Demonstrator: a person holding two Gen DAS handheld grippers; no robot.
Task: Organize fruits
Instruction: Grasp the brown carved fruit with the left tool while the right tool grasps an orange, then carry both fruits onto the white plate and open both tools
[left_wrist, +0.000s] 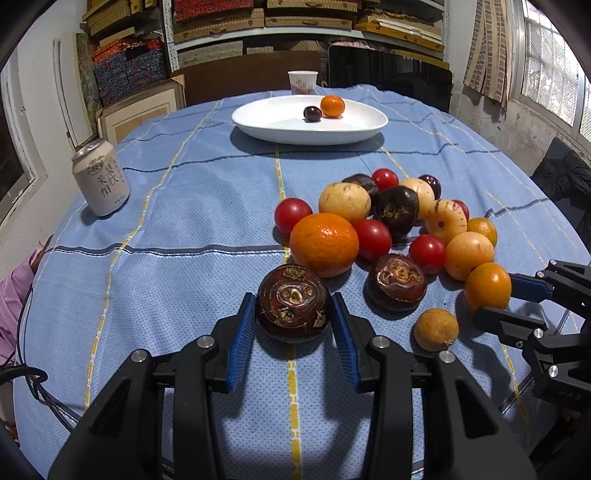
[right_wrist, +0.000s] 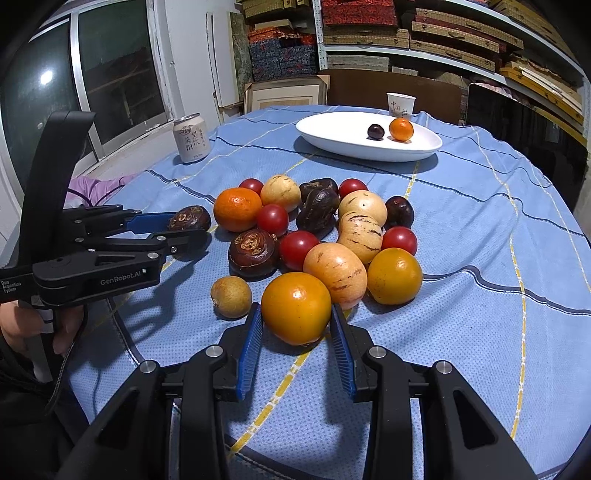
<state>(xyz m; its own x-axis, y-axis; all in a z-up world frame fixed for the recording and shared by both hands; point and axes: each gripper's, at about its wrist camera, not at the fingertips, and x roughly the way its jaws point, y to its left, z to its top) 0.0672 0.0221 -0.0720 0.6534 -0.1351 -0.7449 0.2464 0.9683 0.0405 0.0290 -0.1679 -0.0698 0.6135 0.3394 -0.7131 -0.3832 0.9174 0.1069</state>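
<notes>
A pile of fruit lies on the blue checked tablecloth: red tomatoes, mandarins, pale striped melons, dark water chestnuts. My left gripper has its blue pads against both sides of a dark water chestnut at the pile's near edge; it also shows in the right wrist view. My right gripper has its pads against both sides of a yellow-orange fruit, also seen in the left wrist view. Both fruits rest on the cloth. A white plate at the far side holds a mandarin and a dark fruit.
A drink can stands at the left of the table. A paper cup stands behind the plate. A small tan fruit lies between the two grippers. Shelves of boxes fill the back wall. The table edge curves close on both sides.
</notes>
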